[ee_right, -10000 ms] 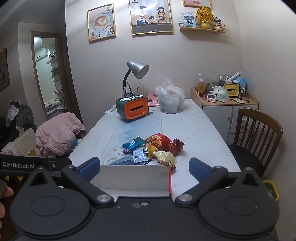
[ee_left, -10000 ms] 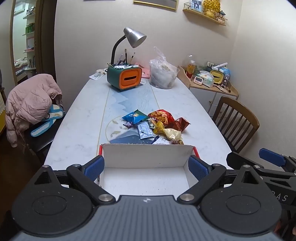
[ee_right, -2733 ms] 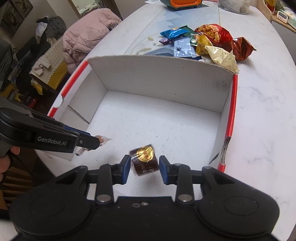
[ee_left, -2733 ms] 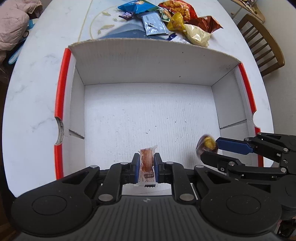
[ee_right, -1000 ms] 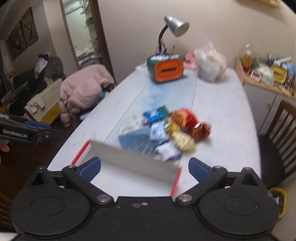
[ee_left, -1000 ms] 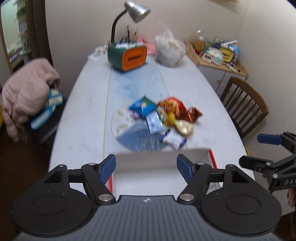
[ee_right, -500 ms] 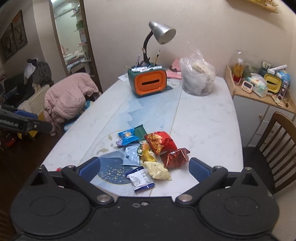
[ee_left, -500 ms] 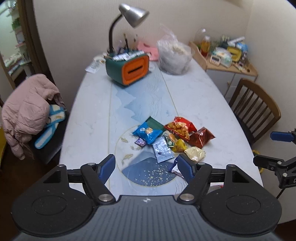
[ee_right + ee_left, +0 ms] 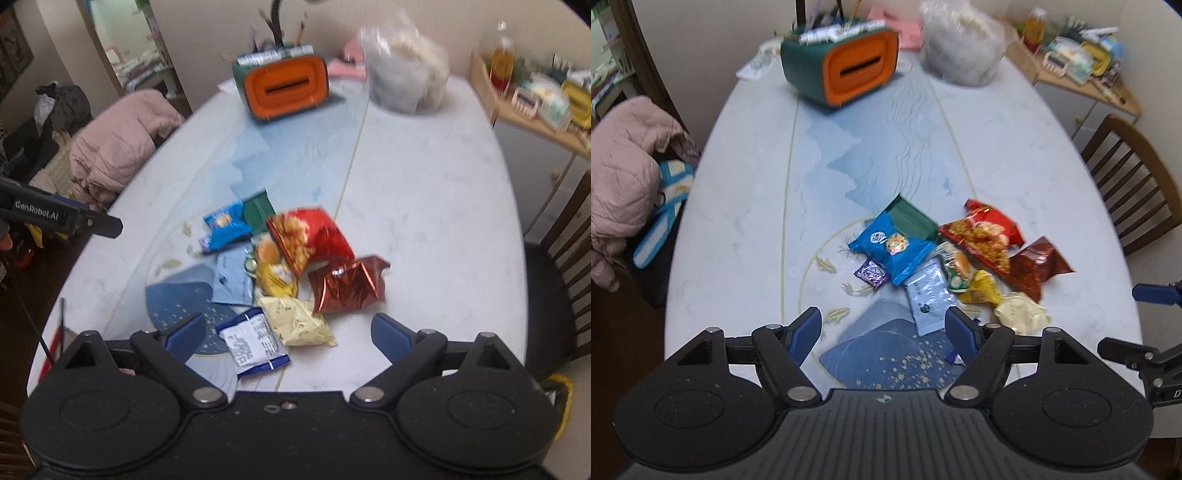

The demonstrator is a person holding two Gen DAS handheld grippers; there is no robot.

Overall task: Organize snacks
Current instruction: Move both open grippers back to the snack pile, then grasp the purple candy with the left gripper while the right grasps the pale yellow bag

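Mixed crinkly snack packets heaped together, blue, red, yellow, silver

"GenRobot.AI" stands in white letters on the black side of the left hand-held gripper, seen at the left edge of the right wrist view. The printing on the snack packets lying on the tabletop is too blurred to read.
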